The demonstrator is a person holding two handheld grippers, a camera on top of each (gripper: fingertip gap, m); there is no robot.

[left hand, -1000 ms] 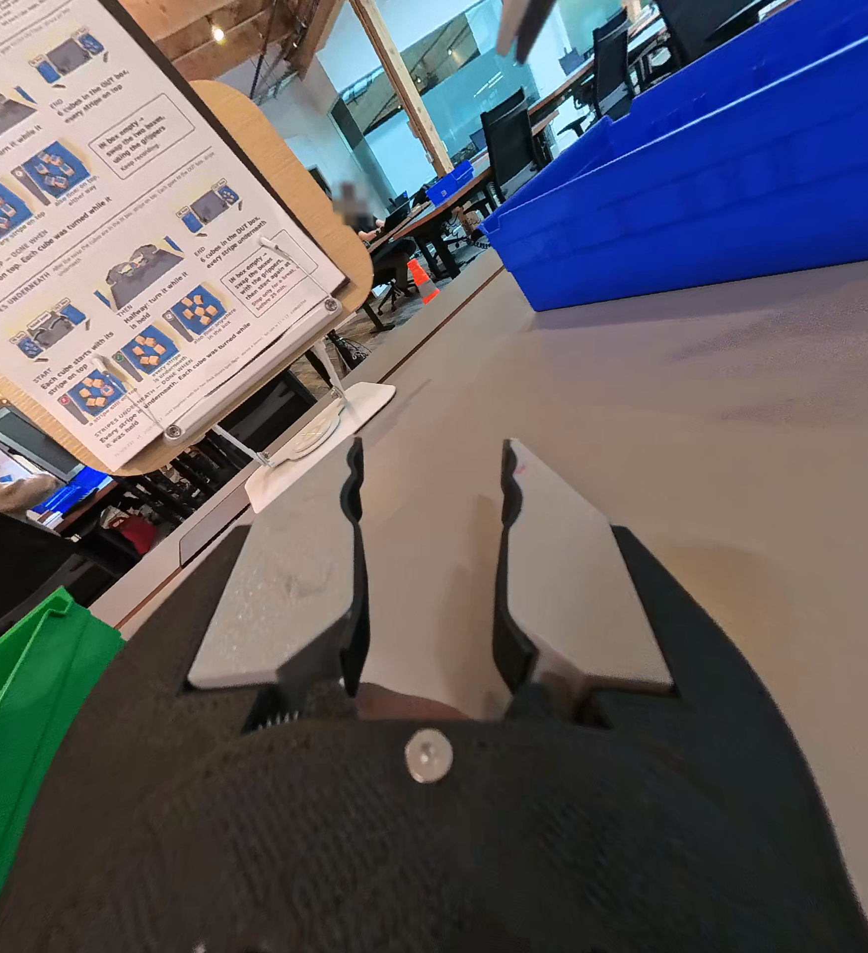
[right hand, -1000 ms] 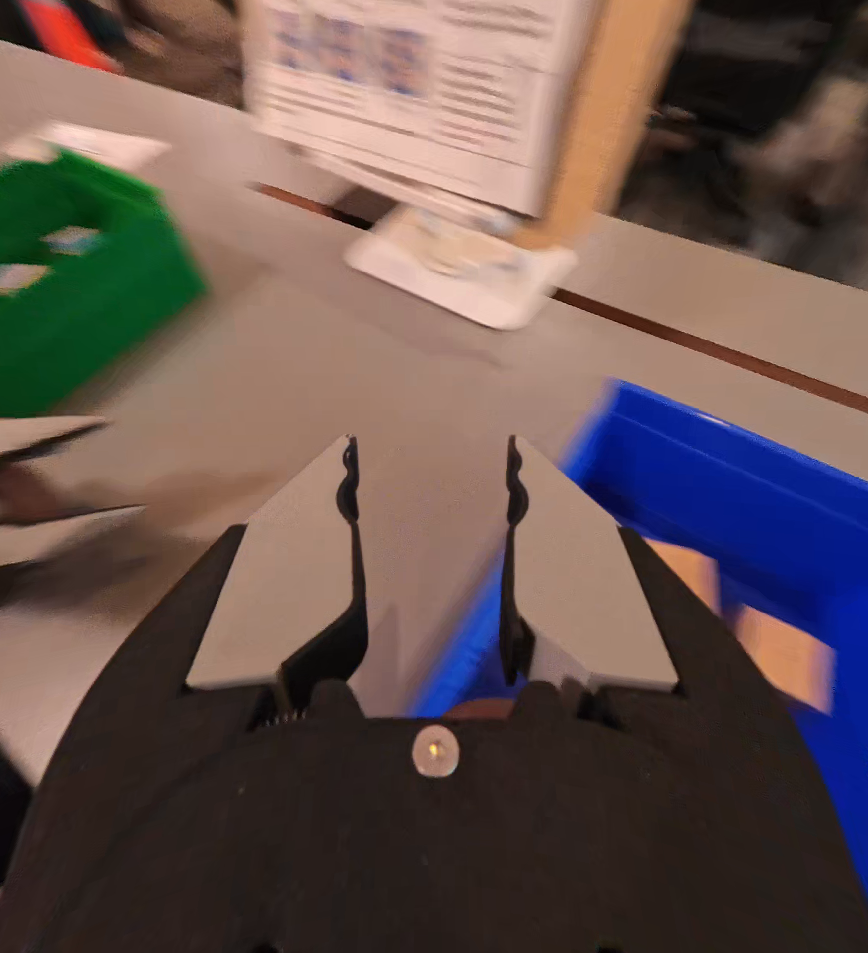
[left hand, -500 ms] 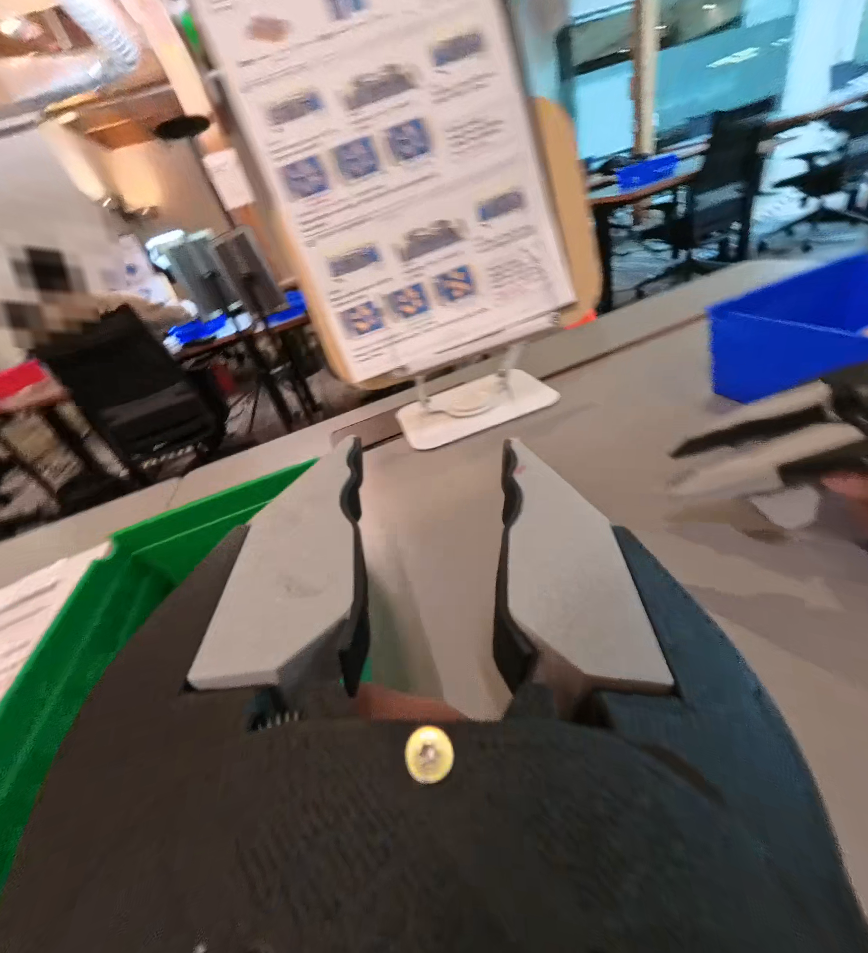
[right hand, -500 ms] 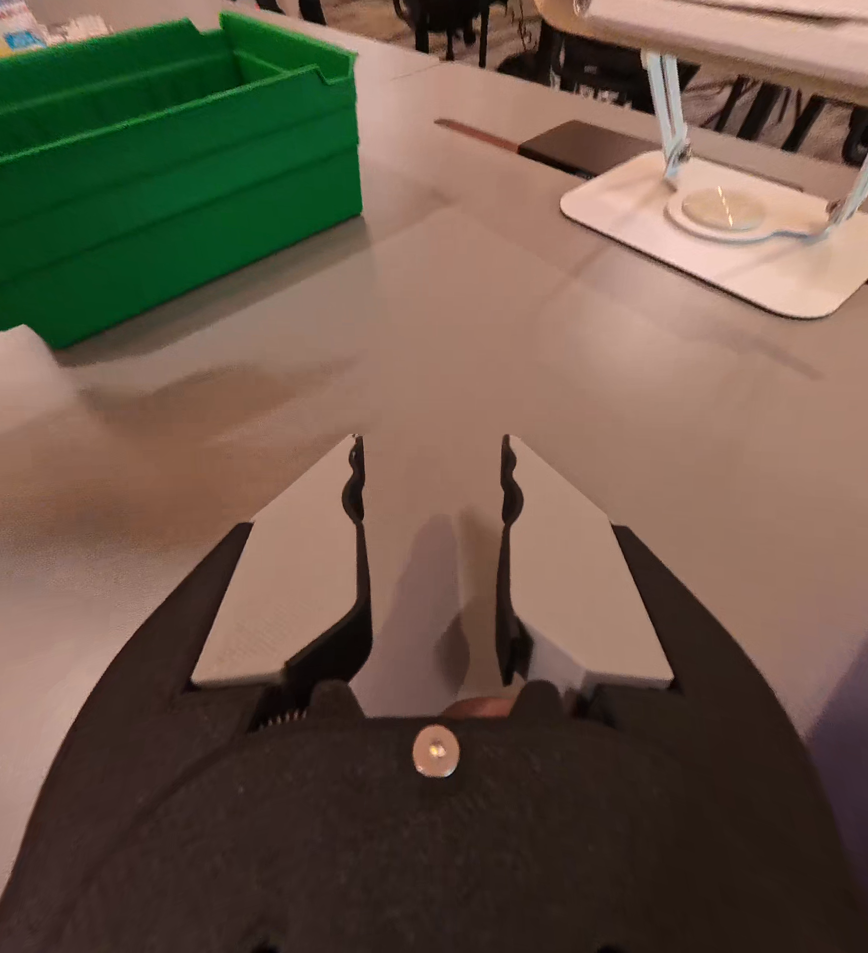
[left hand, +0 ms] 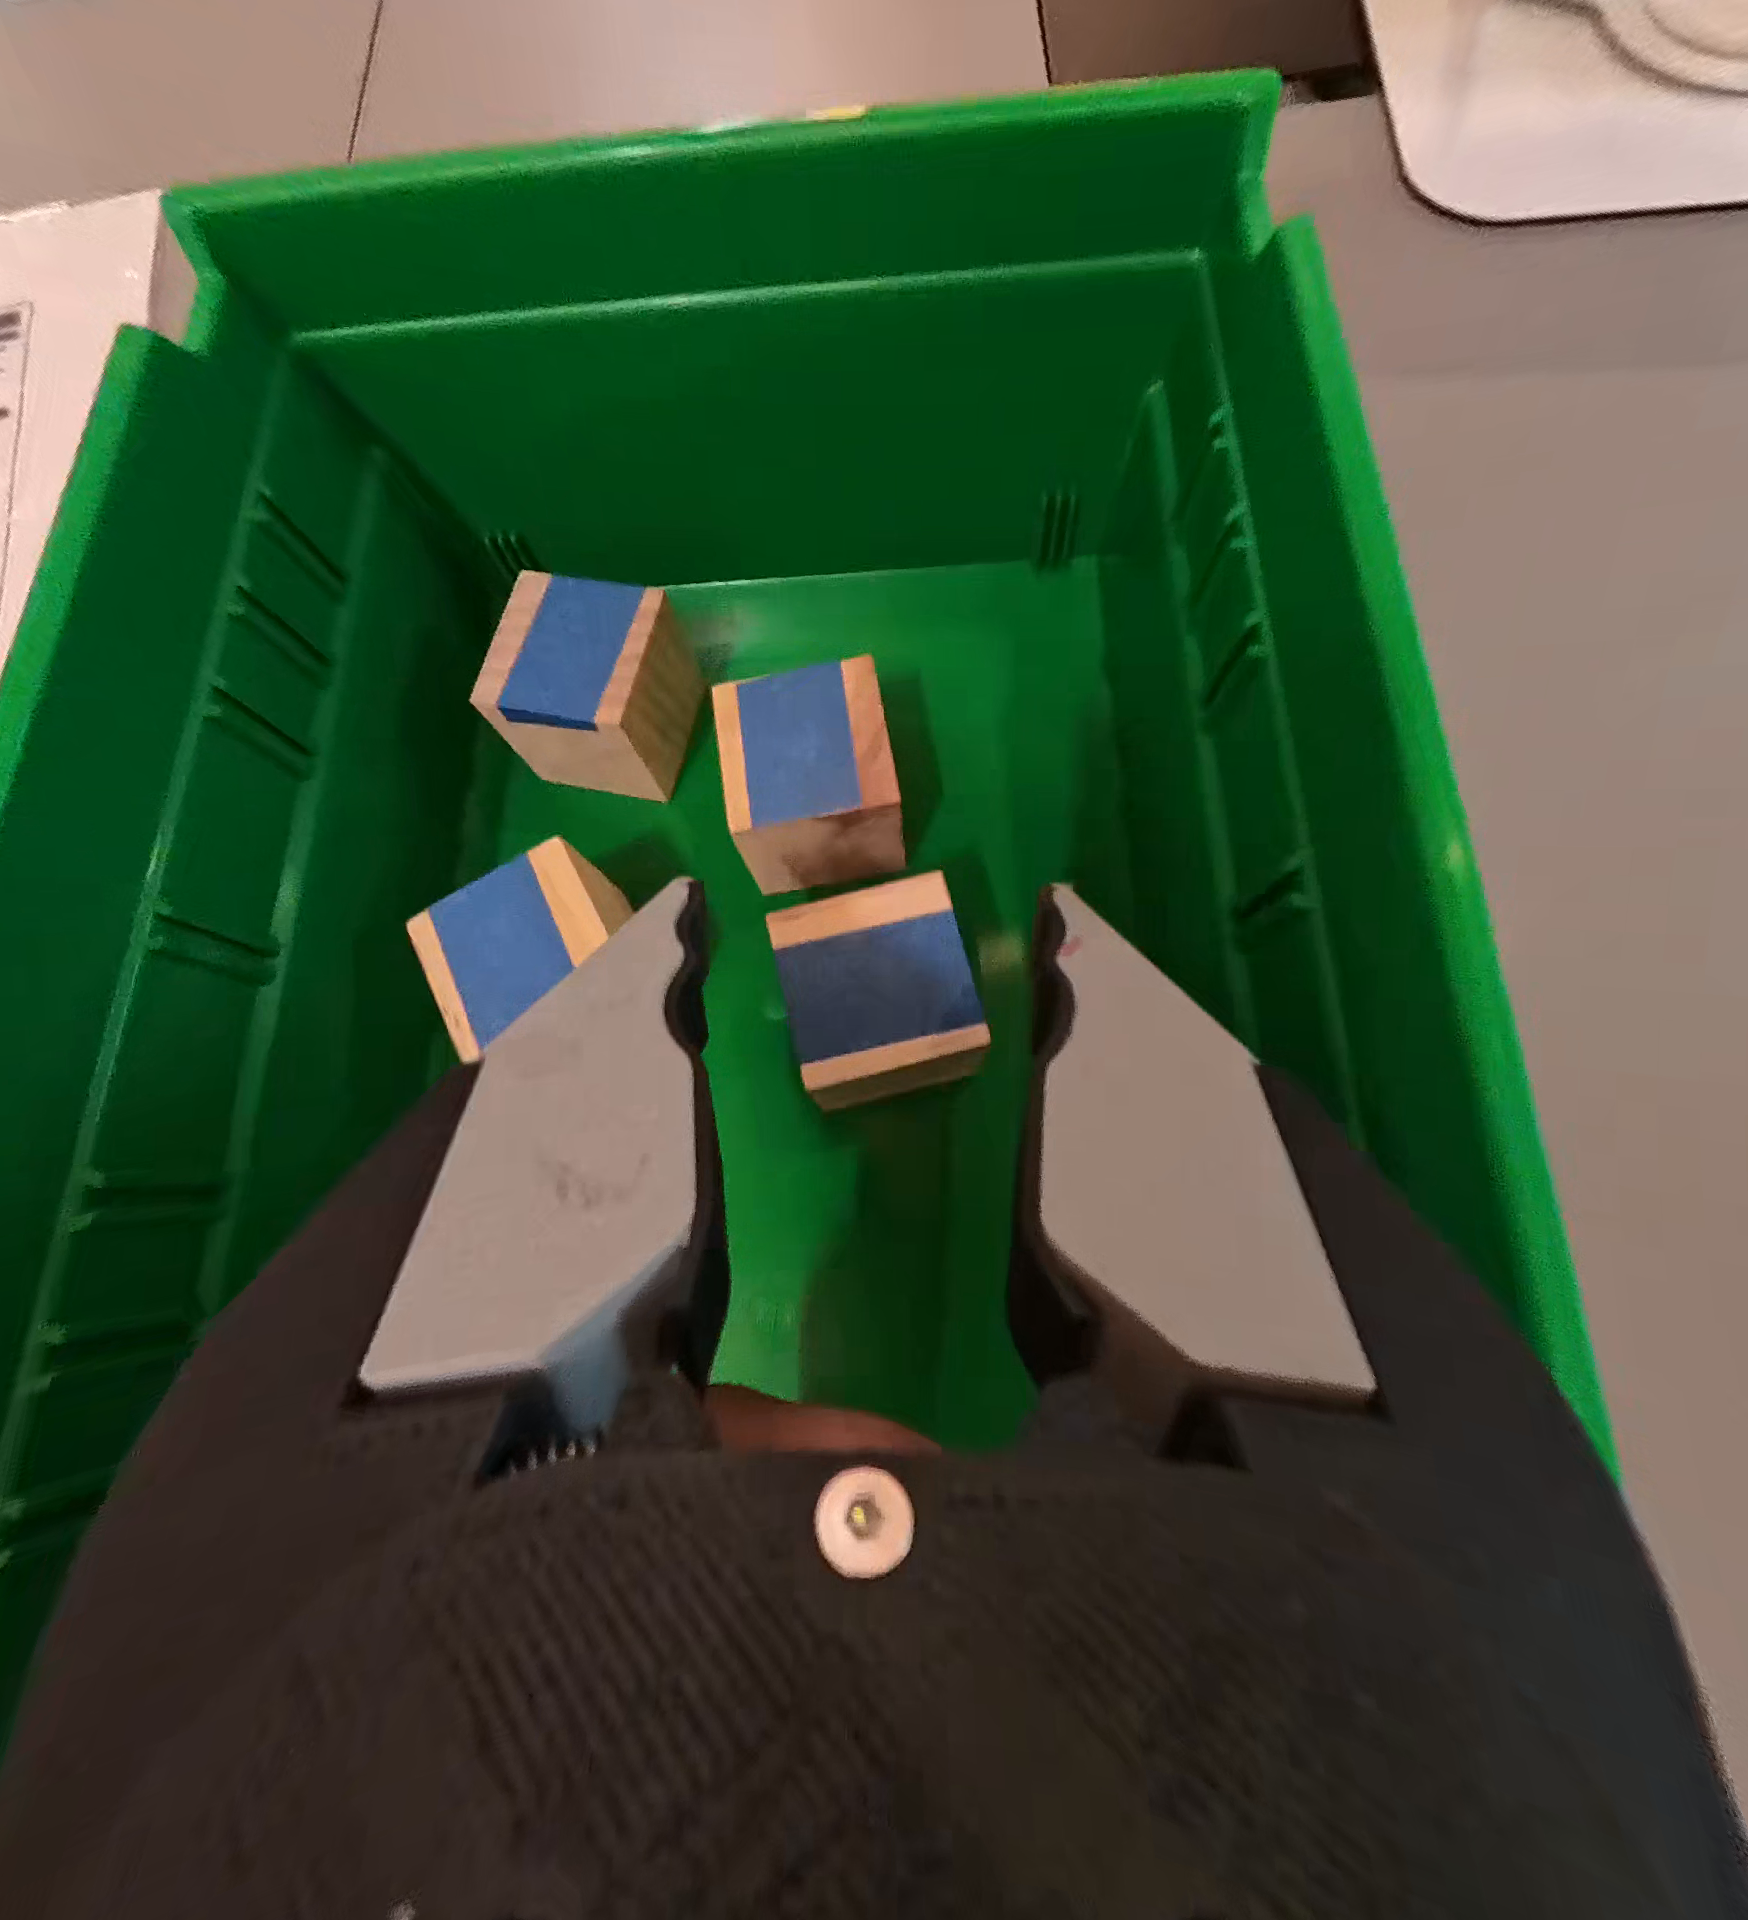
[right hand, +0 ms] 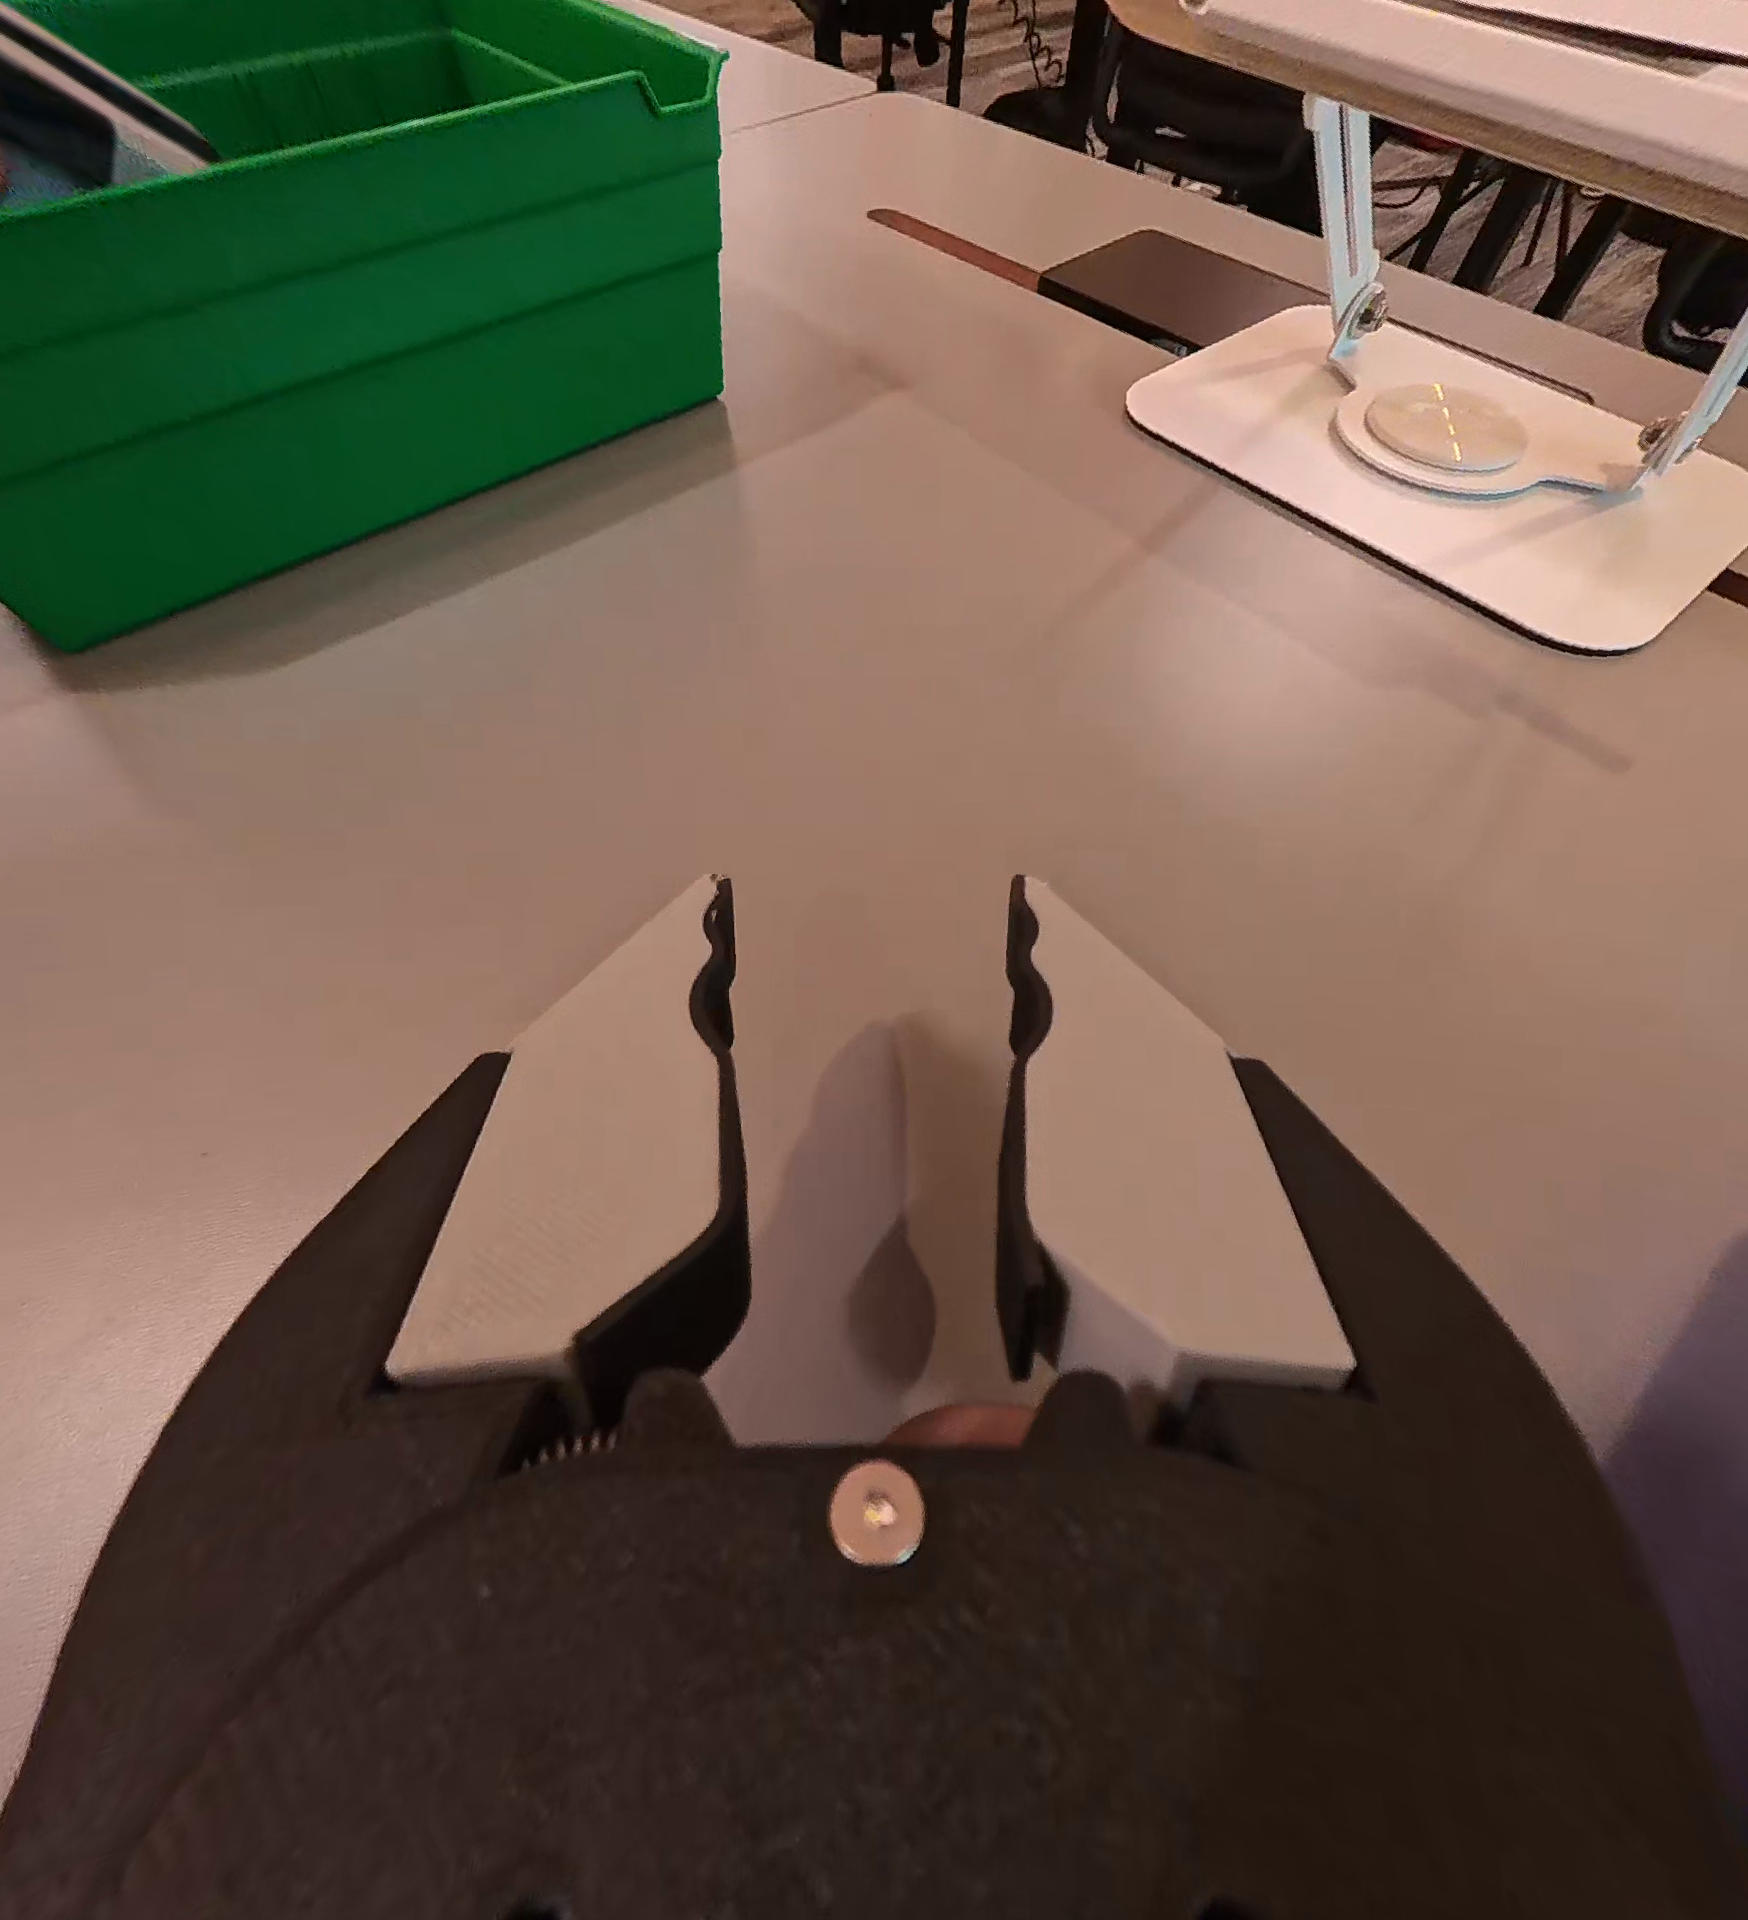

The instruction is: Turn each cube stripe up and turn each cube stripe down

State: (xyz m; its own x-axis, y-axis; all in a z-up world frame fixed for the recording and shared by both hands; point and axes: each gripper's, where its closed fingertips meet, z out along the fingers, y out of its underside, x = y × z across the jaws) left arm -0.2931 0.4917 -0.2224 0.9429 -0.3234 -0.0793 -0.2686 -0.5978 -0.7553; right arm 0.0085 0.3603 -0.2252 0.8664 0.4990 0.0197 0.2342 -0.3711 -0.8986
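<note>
Left wrist view: left gripper (left hand: 865,914) hangs over the green bin (left hand: 724,166), fingers spread, holding nothing.
Cubes: four wooden cubes lie on the bin's floor, each with its blue stripe up.
Near cube (left hand: 878,989): lies just beyond the fingertips and between them, toward the right finger; apart from both.
Stripe axis: its stripe runs crosswise to the fingers, tan edges toward and away from the gripper.
Middle cube (left hand: 810,764): just past the near cube, close beside it; whether they touch is unclear.
Far cube (left hand: 579,681): toward the bin's far wall, left of the middle cube.
Left cube (left hand: 506,940): partly hidden behind the left finger.
Right wrist view: right gripper (right hand: 870,894) sits low over bare table (right hand: 953,727), fingers spread and empty, well apart from the bin.
Stand: a white stand base (right hand: 1452,468) rests on the table, right of the bin.
Nearer hand: the left, by far.
Judgement: the near cube looks the likely pick; a straight descent would put a finger on each side.
Risk: the middle cube crowds the far side.
</note>
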